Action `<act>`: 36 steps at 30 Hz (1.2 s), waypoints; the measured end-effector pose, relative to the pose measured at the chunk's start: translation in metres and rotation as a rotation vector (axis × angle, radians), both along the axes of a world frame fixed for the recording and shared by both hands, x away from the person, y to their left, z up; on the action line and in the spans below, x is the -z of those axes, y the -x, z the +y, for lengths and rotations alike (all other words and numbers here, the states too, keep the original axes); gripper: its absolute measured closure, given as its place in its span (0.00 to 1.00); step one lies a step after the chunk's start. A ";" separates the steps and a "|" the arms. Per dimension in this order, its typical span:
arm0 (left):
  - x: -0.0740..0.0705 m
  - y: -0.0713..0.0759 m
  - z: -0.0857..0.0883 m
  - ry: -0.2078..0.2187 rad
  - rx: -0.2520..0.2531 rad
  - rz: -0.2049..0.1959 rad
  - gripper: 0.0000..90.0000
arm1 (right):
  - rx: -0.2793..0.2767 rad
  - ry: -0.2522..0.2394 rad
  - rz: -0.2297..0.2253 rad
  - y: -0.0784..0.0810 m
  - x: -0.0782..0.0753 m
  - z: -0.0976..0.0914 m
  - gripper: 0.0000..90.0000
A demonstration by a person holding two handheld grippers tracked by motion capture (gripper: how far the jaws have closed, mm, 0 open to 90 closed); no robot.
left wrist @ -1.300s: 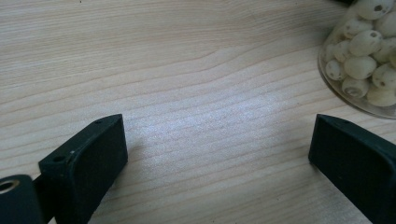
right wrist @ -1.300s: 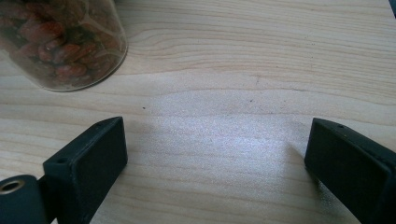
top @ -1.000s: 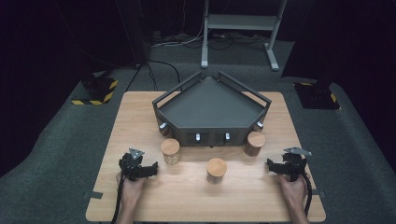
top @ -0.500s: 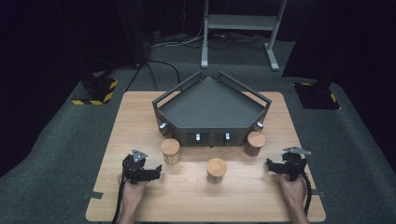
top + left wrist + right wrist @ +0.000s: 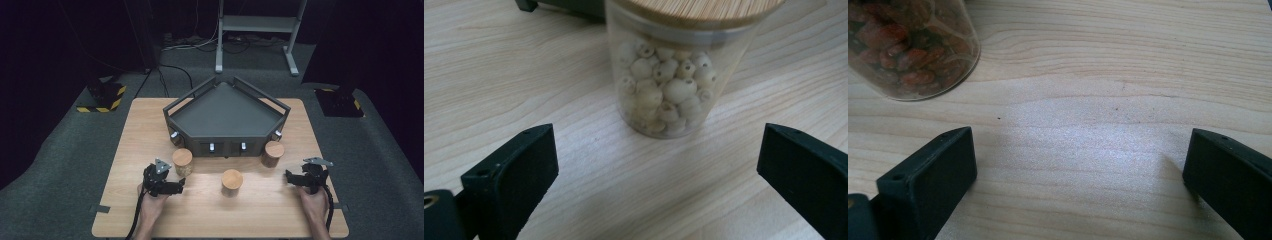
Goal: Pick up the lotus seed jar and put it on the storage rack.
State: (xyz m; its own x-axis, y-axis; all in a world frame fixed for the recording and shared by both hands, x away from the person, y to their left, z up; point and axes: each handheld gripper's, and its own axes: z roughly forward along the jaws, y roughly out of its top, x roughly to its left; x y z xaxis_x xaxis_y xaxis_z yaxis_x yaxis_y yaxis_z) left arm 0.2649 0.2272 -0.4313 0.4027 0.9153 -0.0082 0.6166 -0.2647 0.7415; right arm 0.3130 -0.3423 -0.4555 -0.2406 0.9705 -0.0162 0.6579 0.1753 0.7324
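High view: left gripper (image 5: pixel 176 186) has crept toward bead jar (image 5: pixel 182 161) at its 12 o'clock | Left gripper view: jaws spread, bead jar (image 5: pixel 676 75) ahead, untouched; grab looks next | Right gripper view: right gripper (image 5: pixel 1078 175) jaws just widened, empty; date jar (image 5: pixel 908 47) at 10 o'clock.

I see the table (image 5: pixel 125 150) carrying a five-sided tray (image 5: pixel 227 112) at centre-back. Three lidded jars sit along its near edge: left jar (image 5: pixel 182 161) just off the left corner, right jar (image 5: pixel 274 153) by the right corner, middle jar (image 5: pixel 232 182) further toward me. Left gripper (image 5: pixel 181 186) sits just before the left jar, right gripper (image 5: pixel 290 175) near the right edge, before the right jar.
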 end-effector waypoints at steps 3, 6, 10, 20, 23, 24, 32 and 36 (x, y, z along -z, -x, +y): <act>0.000 -0.003 -0.006 0.007 -0.007 -0.010 0.04 | 0.000 0.000 0.000 0.000 0.000 0.000 0.00; -0.001 -0.008 -0.014 -0.001 -0.016 -0.015 0.05 | 0.000 0.000 0.000 0.000 0.000 0.000 0.00; -0.001 -0.017 -0.022 0.000 -0.024 -0.007 0.06 | 0.000 0.000 0.000 0.000 0.000 0.000 0.00; 0.000 -0.028 -0.034 0.003 -0.062 -0.010 0.09 | 0.000 0.000 0.000 0.000 0.000 0.000 0.00; 0.001 -0.031 -0.037 0.008 -0.068 -0.011 0.10 | 0.000 0.000 0.000 0.000 0.000 0.000 0.00; 0.001 -0.032 -0.037 0.009 -0.069 -0.011 0.11 | 0.000 0.000 0.000 0.000 0.000 0.000 0.00; 0.003 -0.039 -0.044 0.005 -0.081 -0.004 0.13 | 0.000 0.000 0.000 0.000 0.000 0.000 0.00; 0.004 -0.040 -0.047 0.000 -0.086 -0.009 0.15 | 0.000 0.000 0.000 0.000 0.000 0.000 0.00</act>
